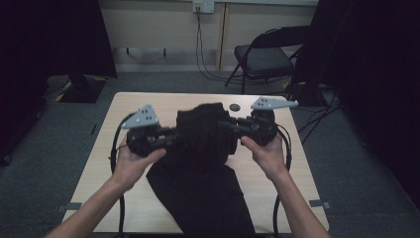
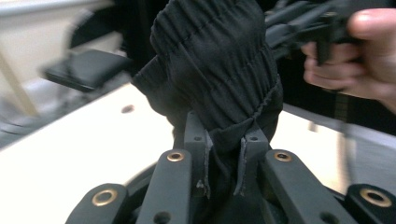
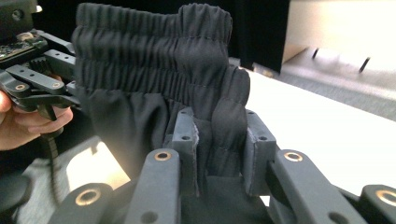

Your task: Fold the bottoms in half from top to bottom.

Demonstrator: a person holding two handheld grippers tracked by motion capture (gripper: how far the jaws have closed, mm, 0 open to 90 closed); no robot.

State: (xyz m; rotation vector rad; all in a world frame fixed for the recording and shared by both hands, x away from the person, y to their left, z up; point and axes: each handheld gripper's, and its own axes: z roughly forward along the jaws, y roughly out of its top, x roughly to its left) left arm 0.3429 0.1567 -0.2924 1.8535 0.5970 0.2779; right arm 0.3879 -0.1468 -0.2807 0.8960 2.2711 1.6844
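Observation:
A black garment (image 1: 203, 163) with a gathered elastic waistband (image 3: 154, 51) is lifted at its top over the wooden table (image 1: 104, 163), and its lower part lies on the tabletop toward the near edge. My left gripper (image 1: 171, 136) is shut on the left side of the waistband; in the left gripper view the cloth (image 2: 219, 70) is bunched between the two pads at my left gripper (image 2: 224, 161). My right gripper (image 1: 230, 126) is shut on the waistband's right side, with a fold pinched between its pads at my right gripper (image 3: 219, 154). Both hands hold the grippers level, facing each other.
A small dark round object (image 1: 235, 107) lies on the table near the far edge. A black folding chair (image 1: 265, 57) stands beyond the table, and black curtains (image 1: 376, 74) hang at the right and at the left. Cables (image 1: 116, 148) trail from each gripper over the table.

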